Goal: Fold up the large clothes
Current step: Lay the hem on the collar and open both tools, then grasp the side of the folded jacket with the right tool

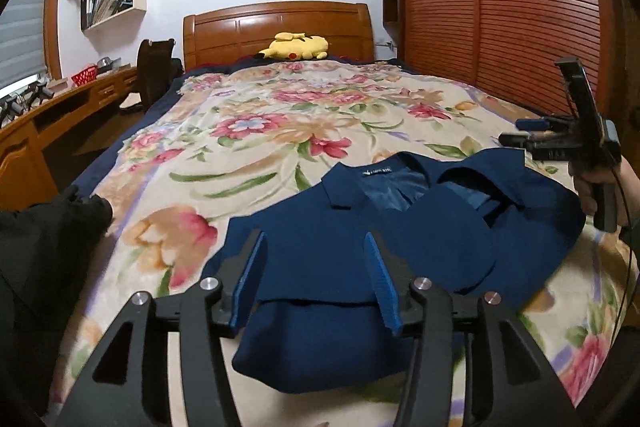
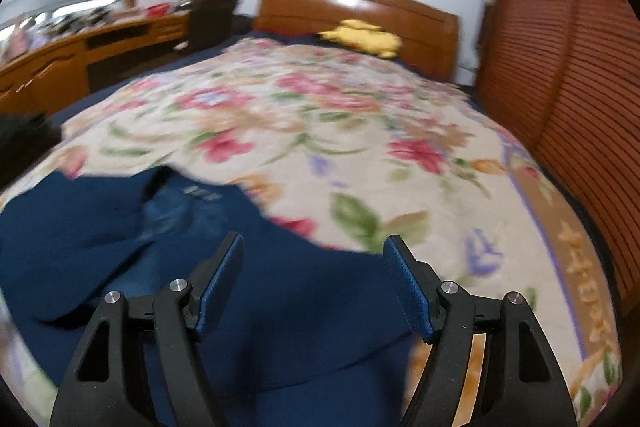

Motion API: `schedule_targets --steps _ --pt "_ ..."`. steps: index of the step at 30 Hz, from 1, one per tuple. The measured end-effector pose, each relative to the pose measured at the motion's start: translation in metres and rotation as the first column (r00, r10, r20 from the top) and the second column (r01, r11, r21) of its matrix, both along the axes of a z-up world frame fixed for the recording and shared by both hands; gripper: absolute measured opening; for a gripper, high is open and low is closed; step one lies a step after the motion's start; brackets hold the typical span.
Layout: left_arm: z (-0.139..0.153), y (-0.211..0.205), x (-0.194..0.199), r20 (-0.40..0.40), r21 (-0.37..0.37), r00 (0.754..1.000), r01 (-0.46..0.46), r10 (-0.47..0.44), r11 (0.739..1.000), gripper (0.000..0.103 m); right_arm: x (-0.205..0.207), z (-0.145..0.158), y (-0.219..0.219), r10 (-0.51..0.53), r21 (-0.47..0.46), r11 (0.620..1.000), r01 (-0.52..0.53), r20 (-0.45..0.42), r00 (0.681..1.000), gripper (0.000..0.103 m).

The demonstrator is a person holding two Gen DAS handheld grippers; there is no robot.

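A dark blue jacket (image 1: 400, 227) of thick woven cloth lies folded on the cream floral blanket (image 1: 248, 131) that covers the bed, collar and label toward the wooden headboard (image 1: 276, 27) at twelve o'clock. In the left wrist view the left gripper (image 1: 316, 267), black-armed with blue ribbed pads, is angled downward over the near hem of the jacket at six o'clock; its jaws stand apart with a folded edge of the cloth lying between them, and the pads do not press on it. At three o'clock in that same view a hand (image 1: 596, 187) grasps the black handle of the right gripper (image 2: 316, 275), which it holds above the jacket's far shoulder, fingers pointing toward nine o'clock. The right wrist view is blurred; it shows the right gripper tilted down over the jacket's right side at six to seven o'clock, jaws spread wide, the blue fabric beneath and between them without being clamped. A yellow plush toy (image 1: 296, 47) rests against the headboard at twelve o'clock, a louvred reddish wooden wardrobe (image 1: 500, 7) fills two o'clock, and a black garment (image 1: 48, 239) lies at the blanket's edge at nine o'clock.
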State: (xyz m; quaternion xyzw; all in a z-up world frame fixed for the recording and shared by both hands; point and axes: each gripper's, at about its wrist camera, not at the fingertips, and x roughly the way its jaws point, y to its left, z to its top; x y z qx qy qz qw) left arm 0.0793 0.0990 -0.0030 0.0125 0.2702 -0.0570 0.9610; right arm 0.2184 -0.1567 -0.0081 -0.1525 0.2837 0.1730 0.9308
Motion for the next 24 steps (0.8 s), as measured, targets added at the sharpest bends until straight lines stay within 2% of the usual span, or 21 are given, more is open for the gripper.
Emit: schedule_targets --steps 4,9,14,21,24 --pt "-0.006 0.006 -0.003 -0.003 -0.011 1.000 -0.013 0.013 1.000 0.050 -0.023 -0.019 0.038 0.119 -0.034 0.992 -0.121 -0.039 0.992 0.074" --pt "-0.006 0.012 -0.006 0.002 -0.012 1.000 -0.018 0.018 1.000 0.050 -0.046 -0.044 0.066 0.210 -0.059 0.975 -0.216 -0.096 0.973 0.074" --pt "-0.011 0.020 -0.006 -0.011 -0.010 0.999 -0.034 0.034 0.999 0.051 -0.054 -0.058 0.081 0.254 -0.091 0.959 -0.267 -0.135 0.958 0.074" --pt "-0.011 0.021 -0.003 -0.010 -0.021 0.999 -0.042 0.042 0.999 0.051 -0.036 -0.073 0.116 0.297 -0.168 0.928 -0.332 -0.203 0.933 0.072" --pt "-0.011 0.021 -0.002 -0.014 -0.026 0.999 -0.037 0.037 0.999 0.051 -0.035 -0.074 0.120 0.307 -0.143 0.929 -0.341 -0.216 0.927 0.069"
